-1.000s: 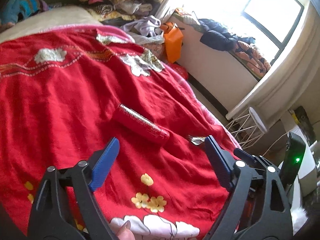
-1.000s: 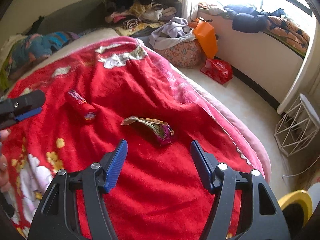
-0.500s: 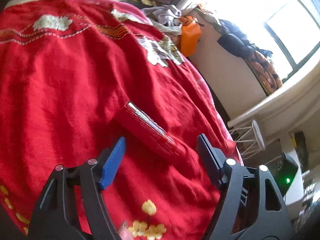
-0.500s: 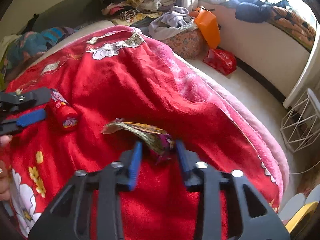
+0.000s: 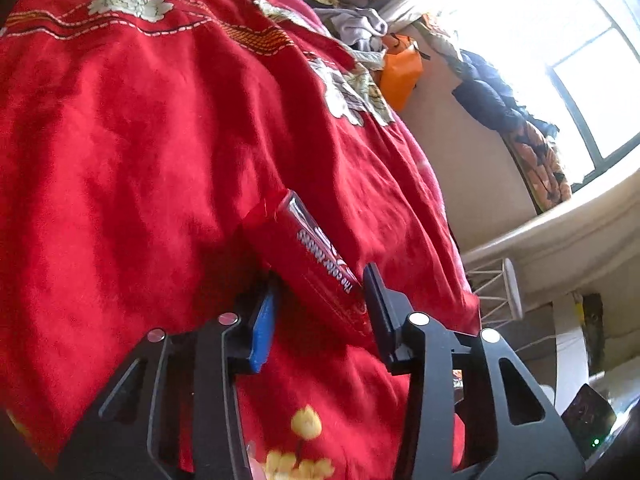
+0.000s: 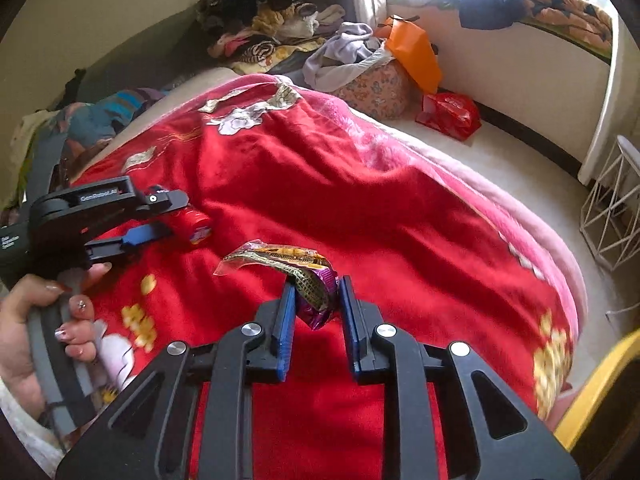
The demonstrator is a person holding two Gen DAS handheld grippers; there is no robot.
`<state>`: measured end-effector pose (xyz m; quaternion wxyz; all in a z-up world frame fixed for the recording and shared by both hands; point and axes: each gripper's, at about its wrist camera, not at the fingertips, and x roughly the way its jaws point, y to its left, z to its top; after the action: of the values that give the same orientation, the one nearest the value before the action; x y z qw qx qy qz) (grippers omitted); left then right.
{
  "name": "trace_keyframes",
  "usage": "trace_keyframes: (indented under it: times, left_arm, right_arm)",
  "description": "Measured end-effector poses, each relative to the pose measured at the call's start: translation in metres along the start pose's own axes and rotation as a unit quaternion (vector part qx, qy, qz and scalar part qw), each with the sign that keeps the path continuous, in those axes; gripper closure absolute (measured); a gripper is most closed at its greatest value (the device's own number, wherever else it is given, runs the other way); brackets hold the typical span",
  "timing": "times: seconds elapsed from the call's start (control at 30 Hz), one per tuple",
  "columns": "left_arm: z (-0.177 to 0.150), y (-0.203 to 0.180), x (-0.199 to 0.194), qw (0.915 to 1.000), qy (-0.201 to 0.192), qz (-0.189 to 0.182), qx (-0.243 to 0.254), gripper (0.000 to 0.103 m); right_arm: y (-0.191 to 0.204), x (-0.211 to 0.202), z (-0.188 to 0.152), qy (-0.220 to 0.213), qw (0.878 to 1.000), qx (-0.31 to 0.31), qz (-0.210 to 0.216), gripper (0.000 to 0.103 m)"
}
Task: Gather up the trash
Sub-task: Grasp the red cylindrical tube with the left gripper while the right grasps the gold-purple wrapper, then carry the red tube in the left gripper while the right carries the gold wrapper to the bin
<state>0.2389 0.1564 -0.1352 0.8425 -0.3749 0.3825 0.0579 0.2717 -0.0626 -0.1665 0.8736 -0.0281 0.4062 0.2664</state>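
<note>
A red snack tube (image 5: 316,264) with white lettering lies on the red blanket (image 5: 140,140). My left gripper (image 5: 320,296) has its two fingers closed against the tube's near end. It also shows in the right wrist view (image 6: 156,220), where the tube's end cap (image 6: 198,228) sticks out past it. My right gripper (image 6: 316,304) is shut on a crumpled purple and gold snack wrapper (image 6: 304,276), whose flat end points left over the blanket (image 6: 360,208).
Piles of clothes (image 6: 264,20) lie at the bed's far end. An orange bag (image 6: 416,52) and a red bag (image 6: 450,114) sit on the floor by the window wall. A white wire rack (image 6: 612,208) stands at the right. A yellow rim (image 6: 596,380) shows at lower right.
Both grippers moved forward and closed: the left onto the red tube, the right onto the wrapper. Both were wide open one second ago.
</note>
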Motion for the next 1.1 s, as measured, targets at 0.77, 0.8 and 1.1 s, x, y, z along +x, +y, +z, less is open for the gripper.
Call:
trace_keyframes:
  times: [0.77, 0.8, 1.1]
  left_arm:
    - [-0.066, -0.067, -0.088, 0.9844, -0.049, -0.028, 0.167, 0.081]
    - [-0.068, -0.071, -0.091, 0.9833, -0.051, -0.033, 0.172, 0.081]
    - [-0.090, -0.110, -0.112, 0.9724, -0.060, -0.066, 0.216, 0.081]
  right_arm:
    - [-0.010, -0.095, -0.053, -0.046, 0.997, 0.052, -0.018, 0.083]
    - [-0.014, -0.102, -0.054, -0.052, 0.997, 0.059, -0.020, 0.083]
    - [-0.042, -0.150, -0.063, -0.090, 0.991, 0.088, -0.047, 0.083]
